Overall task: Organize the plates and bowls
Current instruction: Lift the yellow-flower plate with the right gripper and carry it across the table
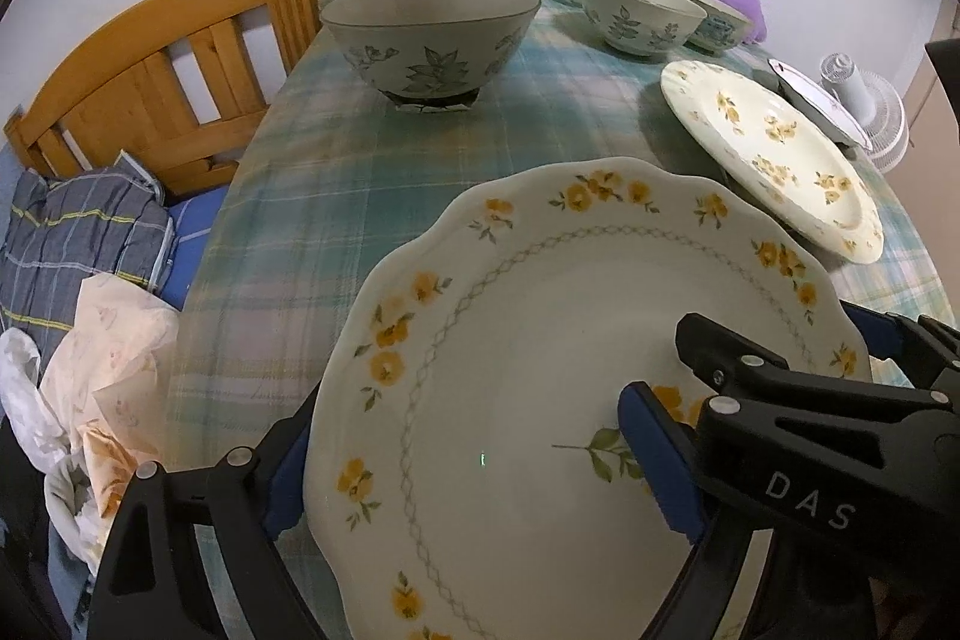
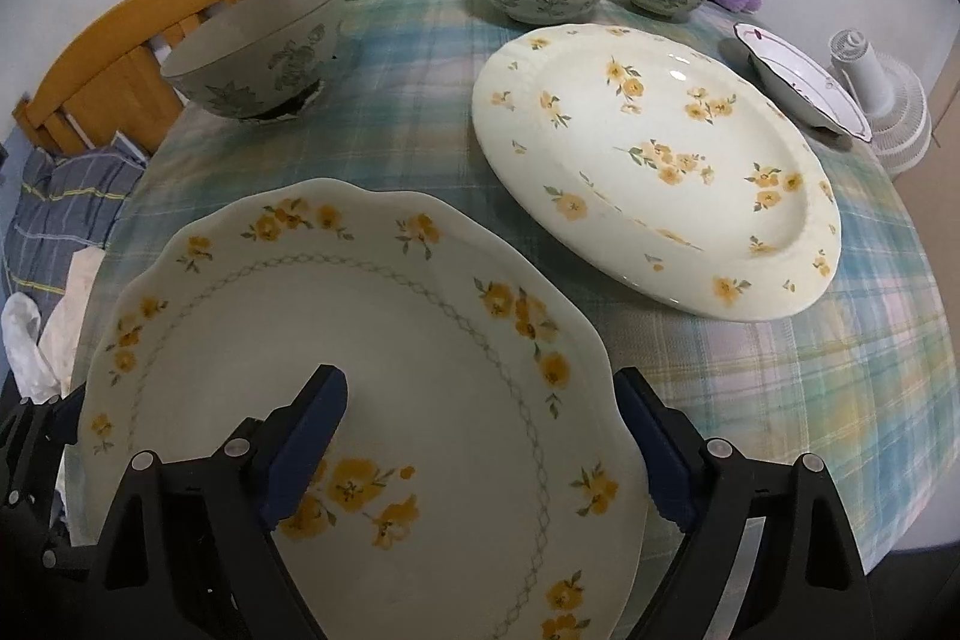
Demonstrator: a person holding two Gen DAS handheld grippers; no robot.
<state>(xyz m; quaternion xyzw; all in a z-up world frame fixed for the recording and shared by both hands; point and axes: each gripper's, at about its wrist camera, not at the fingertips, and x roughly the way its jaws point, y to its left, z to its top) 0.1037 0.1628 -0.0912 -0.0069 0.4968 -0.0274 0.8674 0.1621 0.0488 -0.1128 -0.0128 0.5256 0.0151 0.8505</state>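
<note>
1. 2 grippers straddle the scalloped plate [image 2: 372, 370], which sits nearest on the checked tablecloth [image 2: 780, 400].
2. Right gripper [image 2: 480, 445] is released, pads flanking its right rim for a lift.
3. Left gripper [image 1: 474, 460] likewise brackets its left rim, unclenched.
4. Beyond it lies the oval platter [image 2: 654, 160], probably the stacking target.

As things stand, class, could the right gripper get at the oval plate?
Probably yes: the right gripper straddles the scalloped plate rim, jaws open, and bare tablecloth separates it from the oval plate.
</note>
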